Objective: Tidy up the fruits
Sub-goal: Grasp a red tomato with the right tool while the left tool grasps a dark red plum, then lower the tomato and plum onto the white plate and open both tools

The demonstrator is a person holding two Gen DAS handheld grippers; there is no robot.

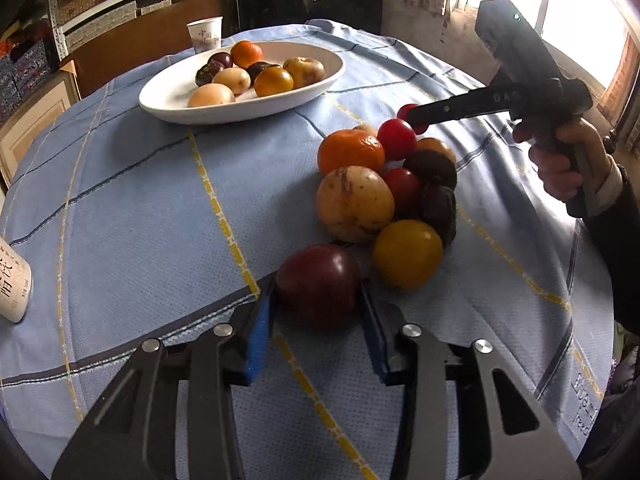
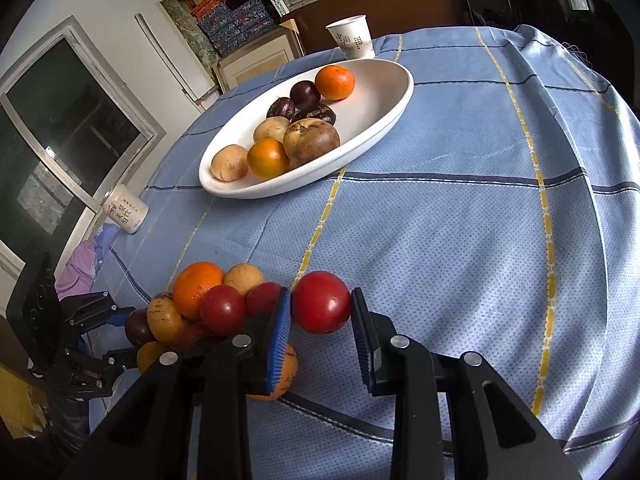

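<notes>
On the round surface [image 1: 152,208] covered by a light blue checked cloth, the left gripper [image 1: 318,304] has its blue-padded jaws closed against the sides of a dark purple-red round fruit [image 1: 318,284], which sits at the near edge of a pile of mixed fruits [image 1: 384,184]. The right gripper [image 2: 322,320] clamps a glossy red tomato [image 2: 322,307] between its jaws, at the pile's other side. Farther back, a white oval dish [image 2: 384,120] carries oranges, yellow and dark fruits, with a white paper cup [image 2: 354,42] behind it.
</notes>
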